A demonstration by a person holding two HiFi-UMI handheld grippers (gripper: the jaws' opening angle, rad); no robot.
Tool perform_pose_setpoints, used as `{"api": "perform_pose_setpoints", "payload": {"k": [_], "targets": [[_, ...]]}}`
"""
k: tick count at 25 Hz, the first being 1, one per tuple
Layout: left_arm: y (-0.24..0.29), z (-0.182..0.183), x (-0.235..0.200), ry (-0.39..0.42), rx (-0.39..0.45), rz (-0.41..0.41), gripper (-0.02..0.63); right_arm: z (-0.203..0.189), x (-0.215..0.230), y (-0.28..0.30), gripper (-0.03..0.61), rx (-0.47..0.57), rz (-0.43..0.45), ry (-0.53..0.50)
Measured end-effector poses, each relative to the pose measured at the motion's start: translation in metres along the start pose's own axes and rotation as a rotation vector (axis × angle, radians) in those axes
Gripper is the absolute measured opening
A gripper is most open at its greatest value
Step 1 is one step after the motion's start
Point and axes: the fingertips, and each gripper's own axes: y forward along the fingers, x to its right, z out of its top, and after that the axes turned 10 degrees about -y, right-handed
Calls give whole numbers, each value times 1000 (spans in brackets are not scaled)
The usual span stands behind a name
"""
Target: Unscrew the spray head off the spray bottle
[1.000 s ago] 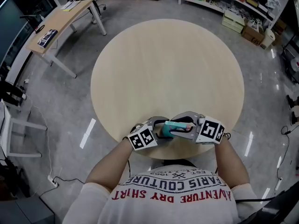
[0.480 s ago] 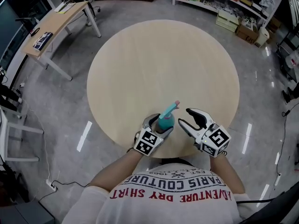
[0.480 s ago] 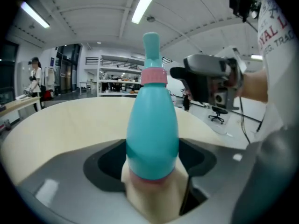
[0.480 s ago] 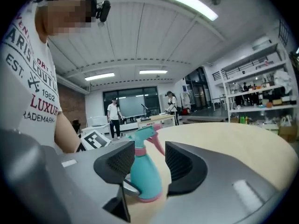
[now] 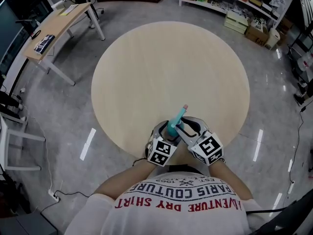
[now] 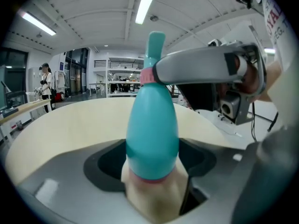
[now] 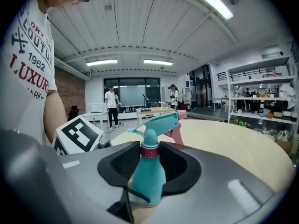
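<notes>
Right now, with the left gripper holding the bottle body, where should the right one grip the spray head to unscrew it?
I'd take the pink collar, from the side, jaws square across it: it is round and on the turning axis, whereas the spray head juts sideways with nozzle and trigger. The right gripper has just been closing with that collar between its jaws.

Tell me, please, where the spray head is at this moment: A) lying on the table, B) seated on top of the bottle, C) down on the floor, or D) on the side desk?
B: the spray head sits on top of the bottle, just above its pink collar.
</notes>
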Motion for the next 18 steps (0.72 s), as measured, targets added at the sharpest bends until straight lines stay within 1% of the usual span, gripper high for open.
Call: {"api": "perform_pose_setpoints", "payload": {"k": [2,4,5,7,9,10,11,12,14,15,17,18], "targets": [[0,-1,1,28,-6,-52,345,0,-1,0,132,3,36,-15],[-2,-2,4,78,-25,-149,347,1,-4,-1,130,1,124,-32],[-4,-4,6,112,-41,-216,346,0,-6,-1,130,-1,186,-40],[-8,-9,11,205,-88,-384,347,0,-12,-4,130,-5,342,-68],[-15,-15,18,333,-151,-560,345,-1,-21,-10,130,-12,511,-120],[-18,-17,20,398,-182,-630,345,-1,-25,-13,130,-18,581,-141],[-20,-19,21,453,-212,-679,346,0,-29,-14,130,-24,633,-152],[-22,-20,20,492,-238,-707,346,1,-31,-13,130,-29,668,-153],[-25,-22,19,523,-268,-721,347,3,-35,-11,130,-27,690,-138],[-26,-22,19,517,-266,-713,346,3,-36,-11,130,-22,680,-129],[-26,-20,18,462,-234,-673,345,4,-35,-11,134,-3,618,-114],[-24,-19,16,417,-211,-636,346,5,-33,-10,163,13,572,-104]]}}
